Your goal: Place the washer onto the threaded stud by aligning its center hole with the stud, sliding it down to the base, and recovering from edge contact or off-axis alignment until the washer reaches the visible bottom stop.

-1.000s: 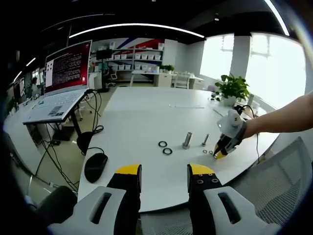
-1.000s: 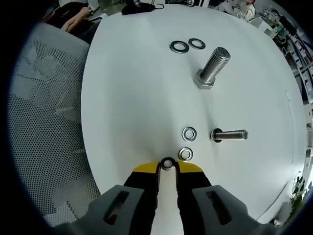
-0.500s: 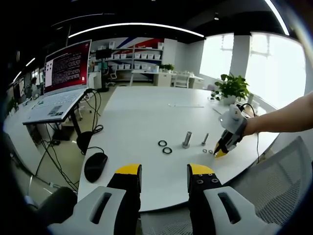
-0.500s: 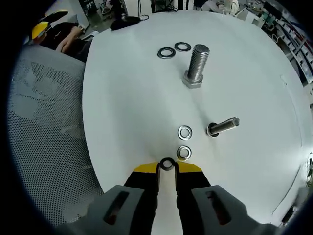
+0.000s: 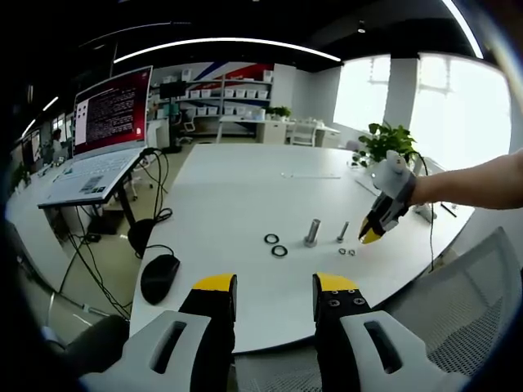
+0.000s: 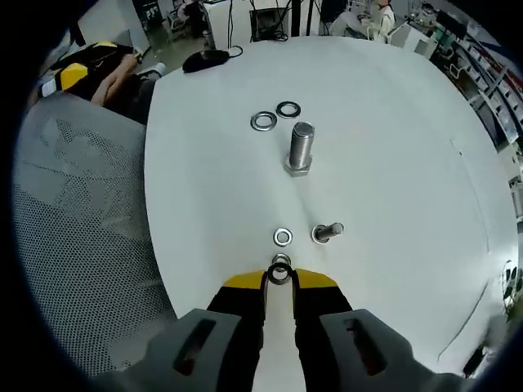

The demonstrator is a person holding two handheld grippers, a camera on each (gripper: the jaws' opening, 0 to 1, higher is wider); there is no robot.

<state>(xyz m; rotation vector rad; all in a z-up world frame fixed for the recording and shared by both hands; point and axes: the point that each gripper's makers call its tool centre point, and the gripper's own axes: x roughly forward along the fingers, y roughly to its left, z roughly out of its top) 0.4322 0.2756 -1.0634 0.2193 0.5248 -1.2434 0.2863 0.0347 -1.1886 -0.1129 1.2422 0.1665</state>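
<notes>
My right gripper point(image 6: 279, 282) is shut on a small steel washer point(image 6: 279, 272), held edge-on between its yellow tips above the white table point(image 6: 392, 163). Just beyond it lie two more small washers point(image 6: 283, 237) beside a thin threaded stud point(image 6: 327, 233) standing on its head. Farther on stands a thick stud point(image 6: 301, 147) with two large washers point(image 6: 263, 122) past it. In the left gripper view the right gripper point(image 5: 372, 235) hangs over the small stud point(image 5: 343, 233), right of the thick stud point(image 5: 313, 233). My left gripper point(image 5: 275, 286) is open and bare, well short of the parts.
A mesh chair point(image 6: 73, 245) sits off the table edge near the right gripper. A black mouse point(image 5: 159, 278) lies at the table's left corner, with an open laptop point(image 5: 106, 139) on a stand beyond it. A potted plant point(image 5: 388, 147) stands at the far right.
The right gripper has lifted off the table with the small washer in it and drawn back, so both studs look smaller. The left gripper has not moved.
</notes>
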